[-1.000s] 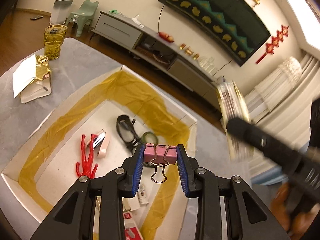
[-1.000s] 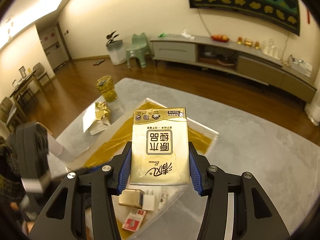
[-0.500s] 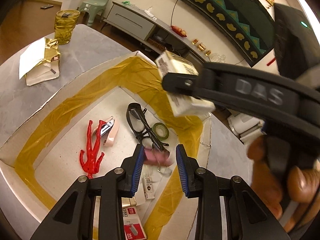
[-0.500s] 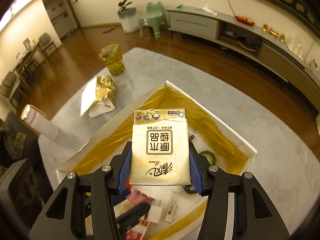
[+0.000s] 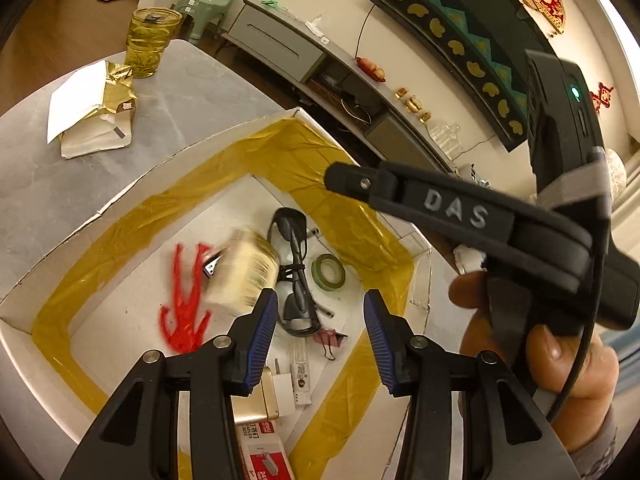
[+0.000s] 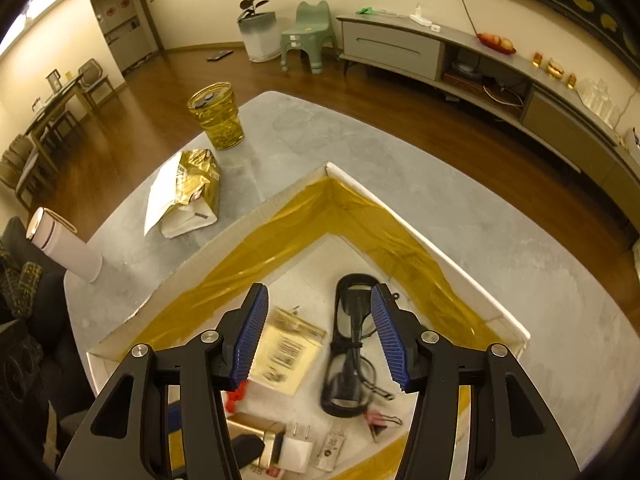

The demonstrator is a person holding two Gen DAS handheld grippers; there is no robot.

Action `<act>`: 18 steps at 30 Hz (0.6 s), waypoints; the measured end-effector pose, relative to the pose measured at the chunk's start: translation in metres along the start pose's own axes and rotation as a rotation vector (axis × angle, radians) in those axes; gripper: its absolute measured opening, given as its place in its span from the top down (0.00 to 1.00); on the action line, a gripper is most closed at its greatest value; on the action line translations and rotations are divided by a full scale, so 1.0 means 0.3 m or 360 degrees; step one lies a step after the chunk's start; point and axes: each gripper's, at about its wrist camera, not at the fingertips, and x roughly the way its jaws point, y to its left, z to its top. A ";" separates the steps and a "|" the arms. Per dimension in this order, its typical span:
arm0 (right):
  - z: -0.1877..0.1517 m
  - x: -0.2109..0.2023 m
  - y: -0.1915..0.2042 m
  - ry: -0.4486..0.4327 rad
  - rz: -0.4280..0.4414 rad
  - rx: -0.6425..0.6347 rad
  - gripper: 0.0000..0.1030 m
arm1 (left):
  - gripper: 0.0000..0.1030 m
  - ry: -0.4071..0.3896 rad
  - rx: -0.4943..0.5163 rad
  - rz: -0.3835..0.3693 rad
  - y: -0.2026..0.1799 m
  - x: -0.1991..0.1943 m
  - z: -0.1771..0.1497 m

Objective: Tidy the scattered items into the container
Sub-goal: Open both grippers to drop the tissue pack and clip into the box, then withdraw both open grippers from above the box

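- We see a white cardboard box (image 6: pixel 472 280) lined with glossy yellow tape.
- We see a shiny gold-foil packet (image 6: pixel 286 350), matt grey stone-look table (image 6: pixel 400 168), ribbed blue pads (image 5: pixel 260 330).

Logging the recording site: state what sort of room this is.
Most likely a home living room: a long low media console against the wall, wooden flooring, and a dining table with chairs further back.

"DAS" on the right hand-held gripper (image 5: pixel 348 182)

The white box (image 5: pixel 132 184) held one pair of glasses (image 5: pixel 296 276), one tape roll (image 5: pixel 329 273), one pink binder clip (image 5: pixel 330 339) and one tissue pack (image 6: pixel 286 354).
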 end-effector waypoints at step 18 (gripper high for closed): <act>-0.179 -0.286 0.072 -0.0121 -0.0332 -0.0404 0.45 | 0.54 -0.0134 0.0167 0.0143 -0.033 -0.052 -0.052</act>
